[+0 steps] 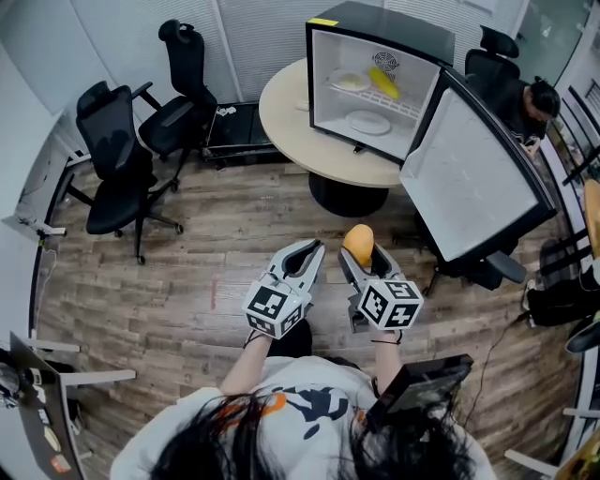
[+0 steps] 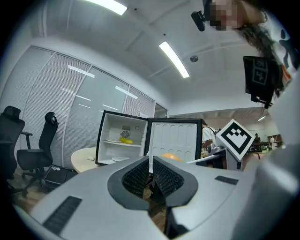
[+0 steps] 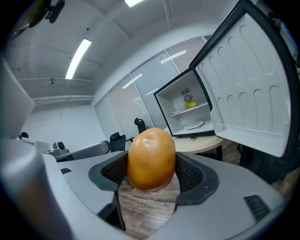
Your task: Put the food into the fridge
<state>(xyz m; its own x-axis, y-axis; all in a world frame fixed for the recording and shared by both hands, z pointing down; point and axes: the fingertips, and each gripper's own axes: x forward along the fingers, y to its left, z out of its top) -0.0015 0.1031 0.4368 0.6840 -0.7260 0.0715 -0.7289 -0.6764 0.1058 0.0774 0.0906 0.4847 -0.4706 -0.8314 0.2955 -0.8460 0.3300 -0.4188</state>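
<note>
Orange-tan and smooth, the rounded food (image 3: 151, 158) sat clamped between the two dark ribbed pads (image 3: 193, 174) of the right gripper (image 1: 362, 257). Its upper part stood clear above the fingertips and its lower end sat down between them. Just beside it, the left gripper (image 2: 151, 165) had its jaws pressed together with nothing between them. Well beyond both sets of fingertips stood the fridge (image 1: 394, 21) on a round table (image 1: 286, 112), its door (image 1: 473, 178) swung wide and a yellow item (image 1: 382, 82) on its shelf.

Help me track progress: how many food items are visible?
2: one fruit in the right gripper, one yellow piece on the upper shelf of the fridge. More may be hidden.
</note>
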